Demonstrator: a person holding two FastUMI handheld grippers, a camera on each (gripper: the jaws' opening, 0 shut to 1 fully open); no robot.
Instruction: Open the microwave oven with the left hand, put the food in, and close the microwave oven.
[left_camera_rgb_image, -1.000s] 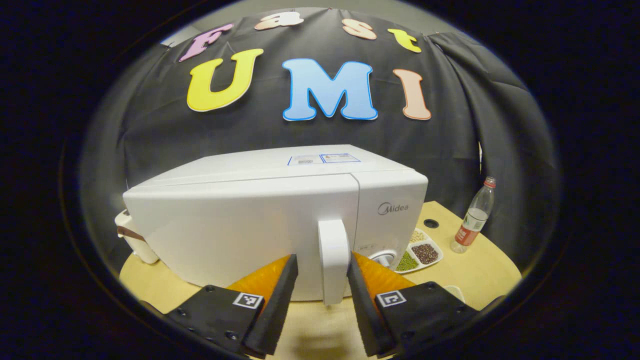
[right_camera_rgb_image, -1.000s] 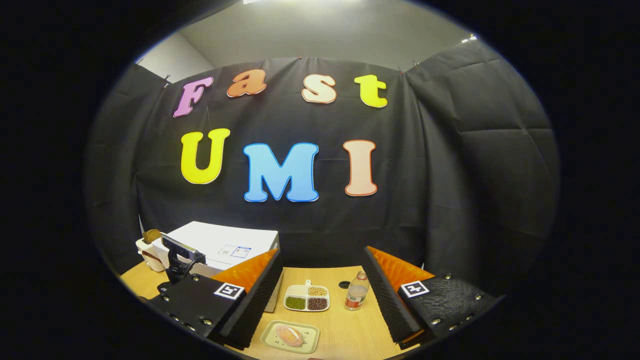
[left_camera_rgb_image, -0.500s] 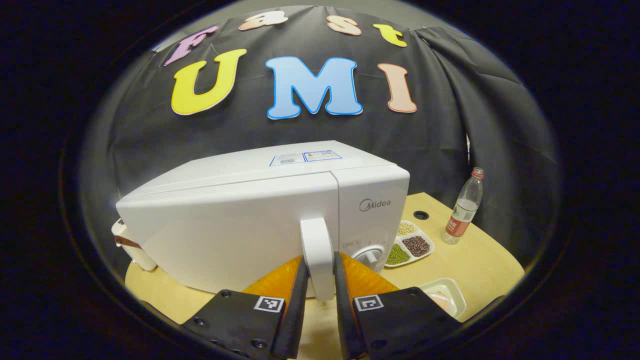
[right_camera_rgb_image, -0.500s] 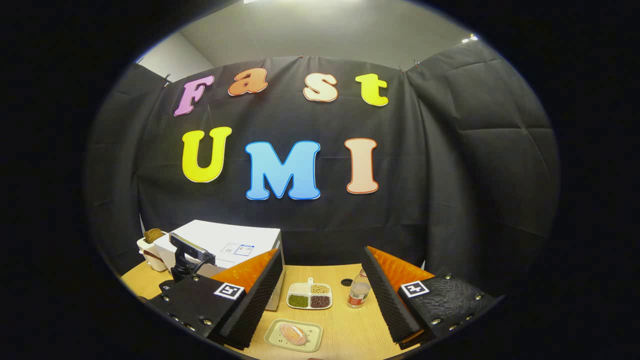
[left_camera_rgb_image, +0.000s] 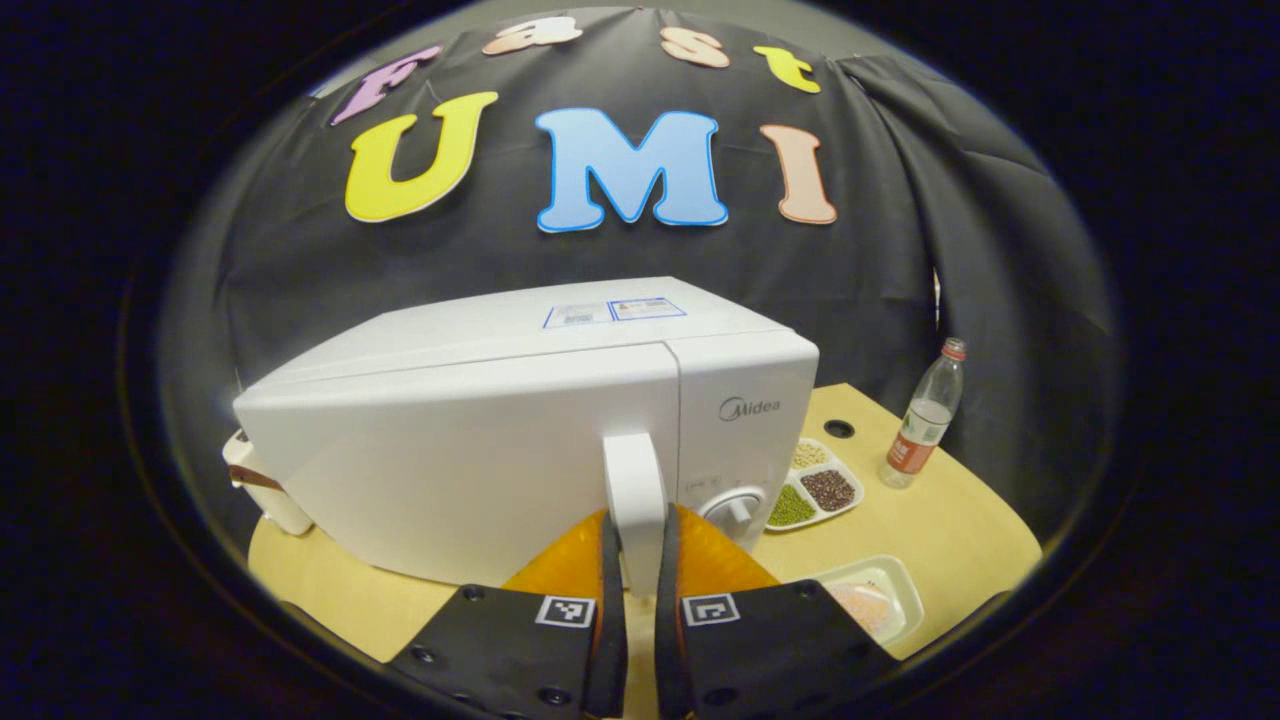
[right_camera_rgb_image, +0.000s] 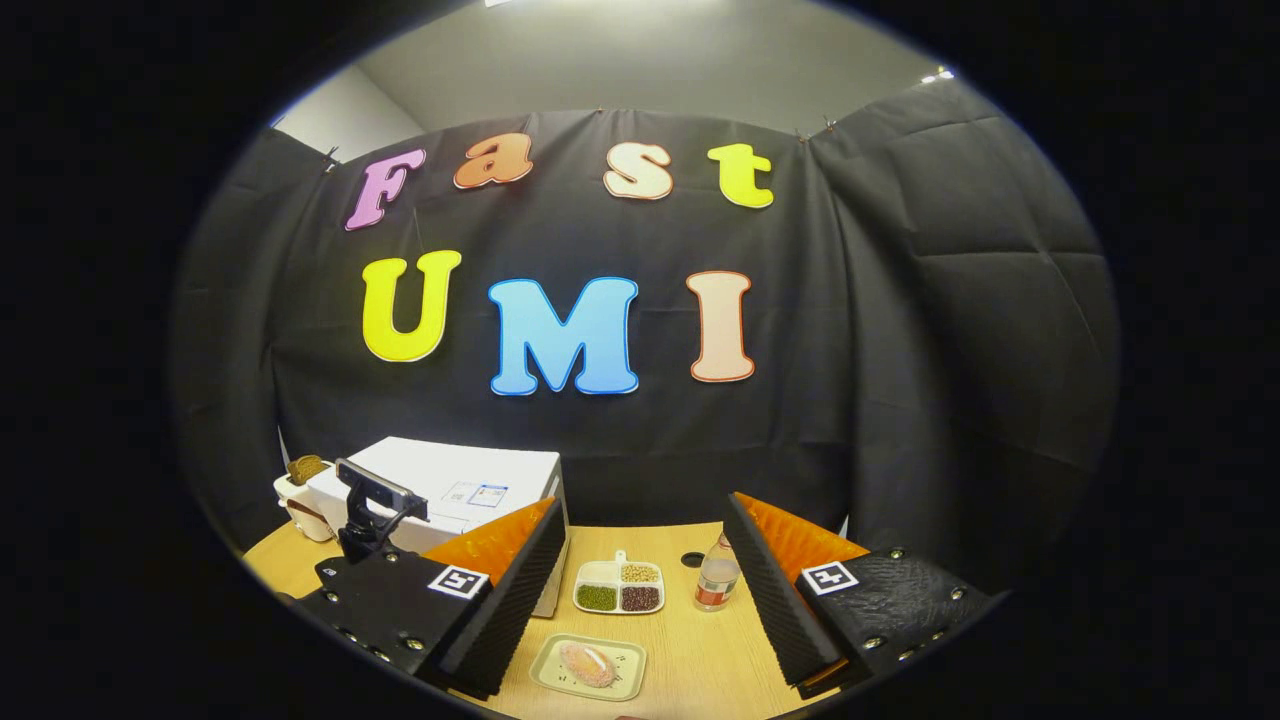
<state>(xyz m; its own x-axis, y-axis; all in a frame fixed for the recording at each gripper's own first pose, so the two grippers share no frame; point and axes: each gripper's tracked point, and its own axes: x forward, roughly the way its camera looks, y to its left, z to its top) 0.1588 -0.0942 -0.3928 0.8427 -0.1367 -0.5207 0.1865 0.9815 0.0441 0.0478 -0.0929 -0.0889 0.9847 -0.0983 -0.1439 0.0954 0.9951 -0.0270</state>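
Squarely on the left half of the round wooden table (left_camera_rgb_image: 960, 530) the white microwave oven (left_camera_rgb_image: 480, 440) is seated, its door shut flush against the body. Its upright white door handle (left_camera_rgb_image: 634, 490) is clamped between the two fingers of the left gripper (left_camera_rgb_image: 634, 560), which are drawn in until both press on the handle's sides. The control dial (left_camera_rgb_image: 735, 507) is seen just right of the handle. The food (right_camera_rgb_image: 586, 664), a pinkish lump, is carried on a small pale plate (right_camera_rgb_image: 620, 683) near the table's front edge, right of the oven. Behind it, toward the middle of the table, a divided dish of beans (right_camera_rgb_image: 618, 590) is set, and a plastic bottle (right_camera_rgb_image: 716, 580) is stood upright just beside that dish, near the back edge. A pale toaster (right_camera_rgb_image: 300, 492) is tucked at the table's left edge, beside the oven's far side. The right gripper (right_camera_rgb_image: 640, 560) is held above the front of the table with its jaws spread wide and nothing between them.
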